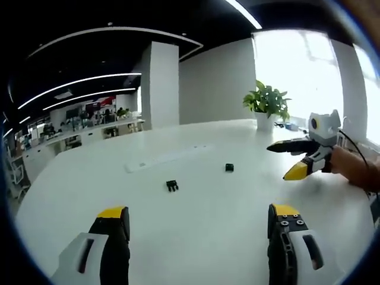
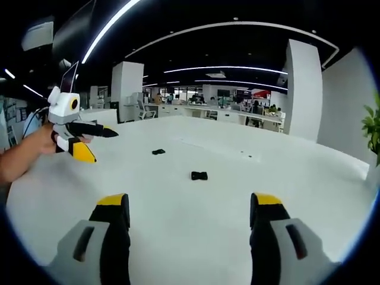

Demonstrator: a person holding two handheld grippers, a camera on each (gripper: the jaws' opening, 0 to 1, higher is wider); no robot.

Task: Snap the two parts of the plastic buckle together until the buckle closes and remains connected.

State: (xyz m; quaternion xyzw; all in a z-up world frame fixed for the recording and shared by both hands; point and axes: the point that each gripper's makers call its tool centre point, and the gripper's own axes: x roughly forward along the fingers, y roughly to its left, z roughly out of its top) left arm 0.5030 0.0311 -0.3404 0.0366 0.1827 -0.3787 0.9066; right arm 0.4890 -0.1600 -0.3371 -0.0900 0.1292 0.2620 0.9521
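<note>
Two black buckle parts lie apart on the white table [image 1: 196,237]. The pronged part [image 1: 172,185] is ahead of my left gripper [image 1: 198,211], whose jaws stand open and hold nothing. The smaller, blocky part [image 1: 229,167] lies farther right. My right gripper [image 1: 277,161] comes in from the right, held by a hand, open, above the table. In the right gripper view, the blocky part [image 2: 199,175] lies just ahead of the open, unloaded right gripper [image 2: 189,200]. The pronged part [image 2: 158,151] lies farther off, and the left gripper [image 2: 105,147] hovers open at the left.
A potted plant [image 1: 266,101] stands at the table's far side. A long flat white cover strip [image 1: 166,157] is set into the tabletop behind the buckle parts. A white pillar [image 1: 159,83] and office desks stand beyond the table.
</note>
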